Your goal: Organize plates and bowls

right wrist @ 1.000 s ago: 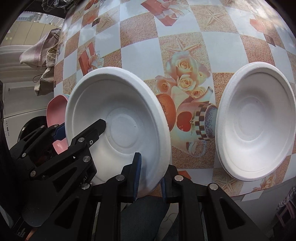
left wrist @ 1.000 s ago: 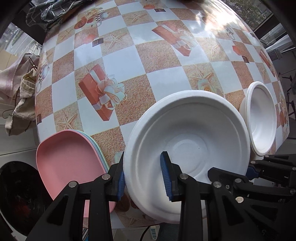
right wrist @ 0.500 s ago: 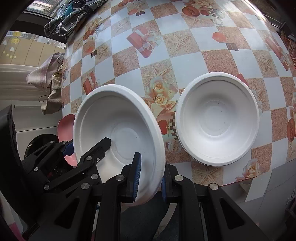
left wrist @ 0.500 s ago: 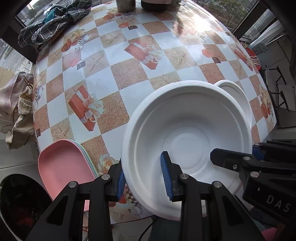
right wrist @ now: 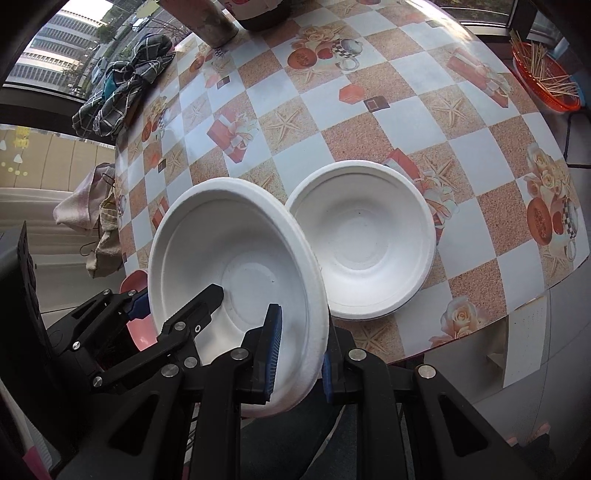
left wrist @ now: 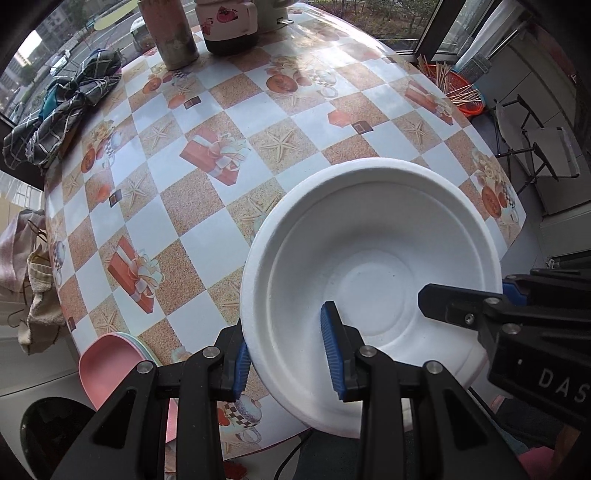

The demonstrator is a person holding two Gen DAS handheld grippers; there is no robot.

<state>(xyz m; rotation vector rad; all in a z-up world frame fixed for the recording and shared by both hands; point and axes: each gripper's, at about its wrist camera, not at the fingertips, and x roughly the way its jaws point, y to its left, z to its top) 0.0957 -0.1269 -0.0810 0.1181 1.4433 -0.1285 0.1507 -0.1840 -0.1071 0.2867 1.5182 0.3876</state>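
Observation:
A white paper bowl (left wrist: 373, 266) is held in the air over the table's near edge by both grippers. My left gripper (left wrist: 286, 350) is shut on its near left rim. My right gripper (right wrist: 299, 347) is shut on its right rim; the bowl also shows in the right wrist view (right wrist: 236, 266). A second white bowl (right wrist: 365, 243) sits on the table just right of the held one, hidden behind it in the left wrist view. A stack of pink and pastel plates (left wrist: 110, 362) lies at the table's near left edge.
The table wears a checked cloth (left wrist: 229, 155). A dark plaid cloth (left wrist: 62, 107), a brown bottle (left wrist: 173, 33) and a pink-white pot (left wrist: 229, 22) stand at the far side. An orange basket of sticks (right wrist: 543, 77) is at the right. Rags (left wrist: 33, 280) hang at the left.
Both grippers have lifted the white bowl up and back from the table. The bowl has shifted right, toward the second bowl, and now overlaps it in view.

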